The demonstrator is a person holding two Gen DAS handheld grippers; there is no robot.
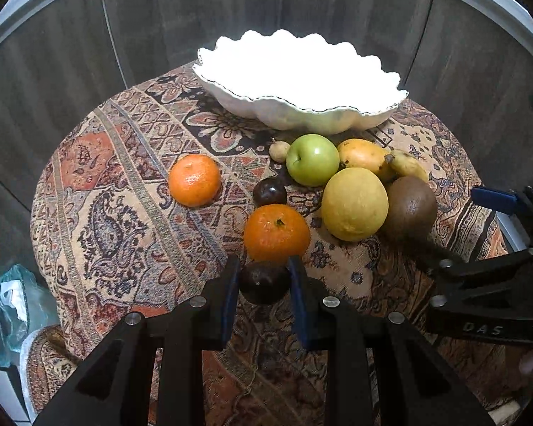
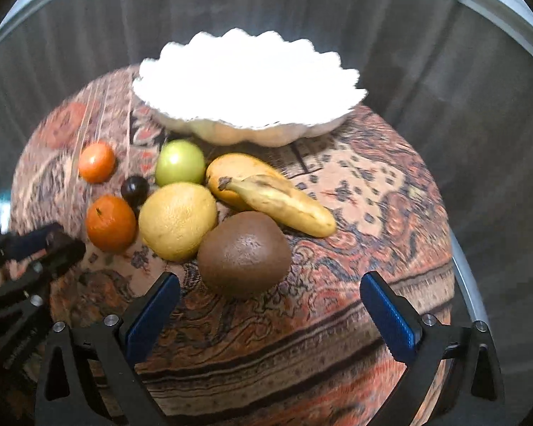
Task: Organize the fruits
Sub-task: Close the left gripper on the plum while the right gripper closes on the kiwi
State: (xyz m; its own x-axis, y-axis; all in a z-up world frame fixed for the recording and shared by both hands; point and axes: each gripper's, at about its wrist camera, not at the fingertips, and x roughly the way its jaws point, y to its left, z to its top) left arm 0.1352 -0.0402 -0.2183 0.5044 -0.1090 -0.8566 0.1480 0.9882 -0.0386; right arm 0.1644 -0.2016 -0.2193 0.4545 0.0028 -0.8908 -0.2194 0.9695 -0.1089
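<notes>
Dark plum (image 1: 263, 283) half-hidden, left gripper (image 1: 264, 273) clamped

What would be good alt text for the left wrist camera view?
The left gripper has its jaws around a dark plum on a patterned tablecloth. Beyond it lie two oranges, a second plum, a green apple, a yellow citrus fruit, a kiwi and a banana, before a white scalloped bowl. The right gripper enters at right.
</notes>
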